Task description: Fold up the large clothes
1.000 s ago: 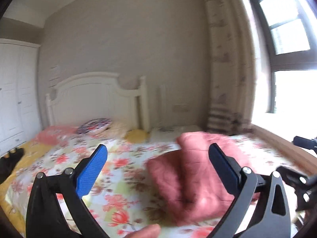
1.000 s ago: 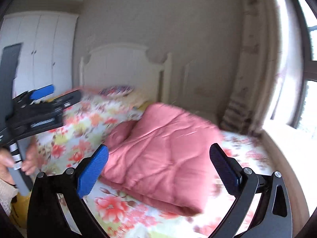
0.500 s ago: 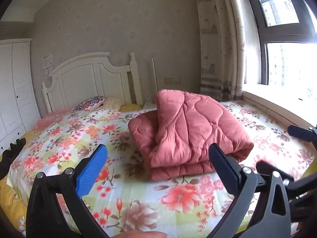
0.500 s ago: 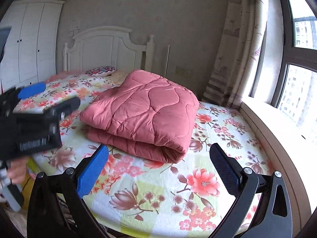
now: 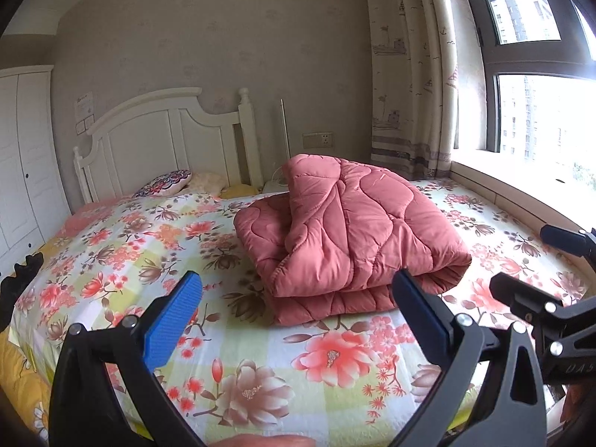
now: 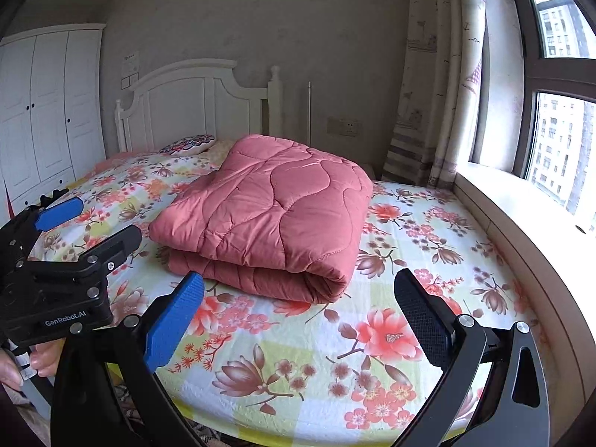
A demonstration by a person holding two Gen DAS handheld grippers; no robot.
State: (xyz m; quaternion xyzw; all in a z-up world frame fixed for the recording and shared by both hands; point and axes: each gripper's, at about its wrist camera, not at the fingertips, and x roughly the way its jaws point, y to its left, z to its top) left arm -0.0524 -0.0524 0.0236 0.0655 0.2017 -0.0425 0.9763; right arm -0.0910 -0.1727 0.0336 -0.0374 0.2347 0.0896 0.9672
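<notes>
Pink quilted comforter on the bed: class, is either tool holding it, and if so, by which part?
Nothing is held. The left tool and right tool are both open, apart from the folded pink quilted comforter on the floral bedsheet.

Our left gripper is a black frame with two broad arms, each ending in a long finger faced with a ribbed blue pad. Round silver screws sit at the pivots just behind the pads, and a slotted cut-out opens in the outer arm on its right side. Our right gripper is built the same, though its right-side pad reads dark and finely meshed from this angle. Seen from the right gripper's camera, the left tool's body carries white lettering, "GenRobot.AI" (small, on its front face), with more silver bolts above it. A hand wraps its handle; no sleeve detail is clear.
</notes>
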